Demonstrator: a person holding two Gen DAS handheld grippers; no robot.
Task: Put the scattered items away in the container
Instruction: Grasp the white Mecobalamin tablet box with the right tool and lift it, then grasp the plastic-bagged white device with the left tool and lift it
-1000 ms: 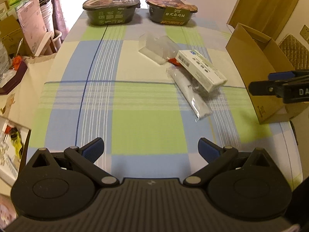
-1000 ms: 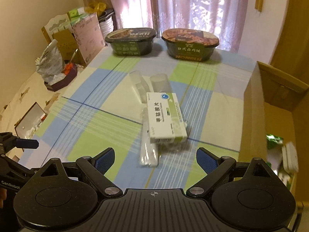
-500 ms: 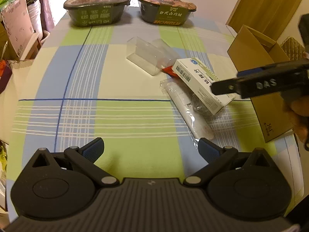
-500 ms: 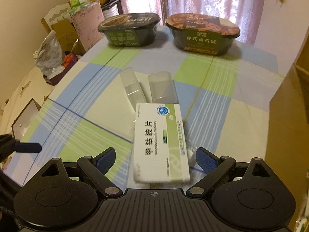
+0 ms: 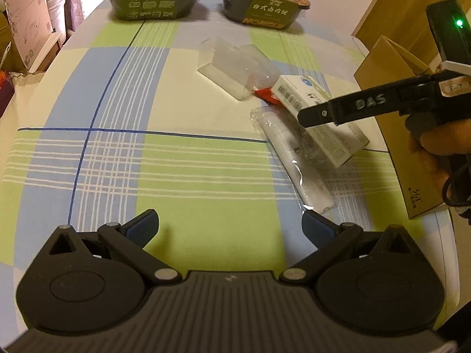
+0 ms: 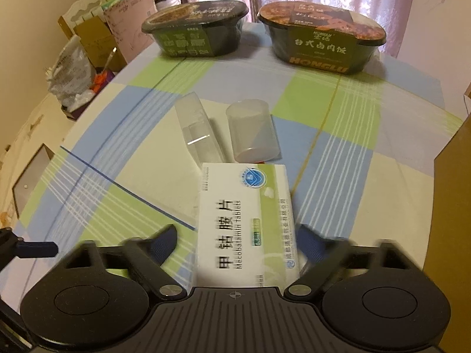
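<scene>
The right gripper [image 6: 237, 236] is low over the white and green tablet box [image 6: 245, 223], its jaws spread wide with one blue pad on each side of the box and a gap left on both sides, so nothing is gripped. In the left wrist view the same tool reaches in from the right, held by a hand [image 5: 438, 144], and its dark finger crosses the box [image 5: 338, 138]. The box lies tilted on the checked cloth of the bench [image 5: 176, 170], partly on top of a clear-wrapped white packet [image 5: 306, 182] that runs toward the near side. A red sachet [image 5: 266, 95] peeks out at the box's far end. Just beyond it lie a clear plastic tray [image 6: 200, 135] and a clear plastic cup [image 6: 253, 132] on its side, close together. Two sealed dark meal bowls [image 6: 197, 33] stand at the far edge of the bench. The brown cardboard container [image 5: 403, 135] stands at the right edge, near the box. The left gripper [image 5: 229, 229] hovers over bare cloth at the near side, jaws wide apart and empty.
</scene>
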